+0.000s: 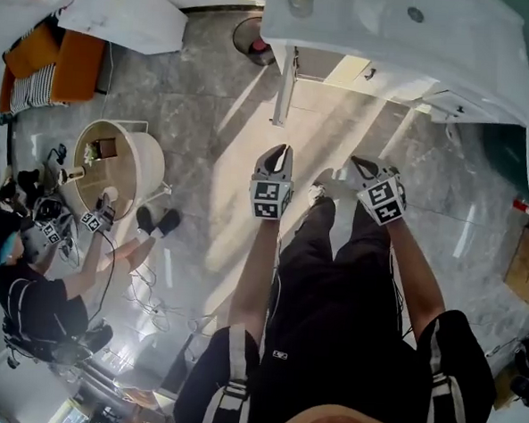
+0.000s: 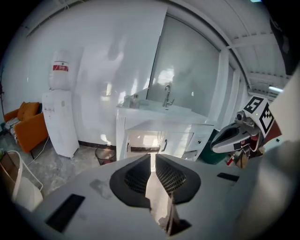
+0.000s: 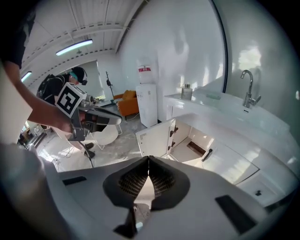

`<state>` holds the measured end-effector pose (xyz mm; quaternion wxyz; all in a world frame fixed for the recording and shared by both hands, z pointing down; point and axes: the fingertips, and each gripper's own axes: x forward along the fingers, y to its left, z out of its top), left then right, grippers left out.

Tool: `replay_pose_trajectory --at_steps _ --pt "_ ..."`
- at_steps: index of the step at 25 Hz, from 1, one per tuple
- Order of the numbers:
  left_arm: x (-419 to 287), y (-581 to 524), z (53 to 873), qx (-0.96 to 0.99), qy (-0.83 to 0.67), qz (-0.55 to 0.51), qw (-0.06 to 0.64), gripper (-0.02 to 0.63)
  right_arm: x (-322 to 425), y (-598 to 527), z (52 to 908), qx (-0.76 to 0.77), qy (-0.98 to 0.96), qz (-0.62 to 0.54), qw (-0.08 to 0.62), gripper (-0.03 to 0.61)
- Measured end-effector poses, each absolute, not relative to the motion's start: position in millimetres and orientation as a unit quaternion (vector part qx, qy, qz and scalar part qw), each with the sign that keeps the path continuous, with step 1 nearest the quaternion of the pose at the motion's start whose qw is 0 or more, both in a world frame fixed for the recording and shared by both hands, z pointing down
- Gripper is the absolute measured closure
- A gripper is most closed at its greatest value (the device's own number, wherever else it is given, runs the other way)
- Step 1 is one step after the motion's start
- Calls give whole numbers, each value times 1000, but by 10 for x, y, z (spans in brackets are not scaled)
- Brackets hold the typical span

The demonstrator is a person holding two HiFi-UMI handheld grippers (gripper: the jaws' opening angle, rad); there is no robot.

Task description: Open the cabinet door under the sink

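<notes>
The white sink cabinet (image 1: 409,45) stands in front of me, with a faucet (image 2: 166,96) on top. Its left door (image 1: 284,87) is swung open and shows the lit inside (image 2: 143,139). The right door (image 3: 234,164) with its black handle (image 3: 207,154) is closed. My left gripper (image 1: 284,150) and right gripper (image 1: 357,161) hover side by side over the floor, short of the cabinet and touching nothing. In the left gripper view, the left gripper (image 2: 153,157) has its jaws nearly together and empty. The right gripper (image 3: 149,159) has its tips touching and holds nothing.
A mesh waste basket (image 2: 105,154) sits left of the cabinet, beside a water dispenser (image 2: 61,117). A round white chair (image 1: 116,157), an orange sofa (image 1: 77,65) and a seated person (image 1: 28,281) with cables are at the left. A cardboard box (image 1: 528,262) lies at the right.
</notes>
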<state>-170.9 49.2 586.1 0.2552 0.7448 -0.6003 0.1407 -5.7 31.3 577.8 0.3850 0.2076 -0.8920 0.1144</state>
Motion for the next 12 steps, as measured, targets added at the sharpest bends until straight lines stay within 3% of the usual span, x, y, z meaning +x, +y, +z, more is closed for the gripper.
replay_pose_trajectory --at_steps 7,12 --pt "-1285 629 5114 794 -549 133 223 575 78 348 5038 248 -897 85 357 520" --pt "-1076 912 5022 820 -500 175 217 575 22 449 4759 266 -905 62 328 520"
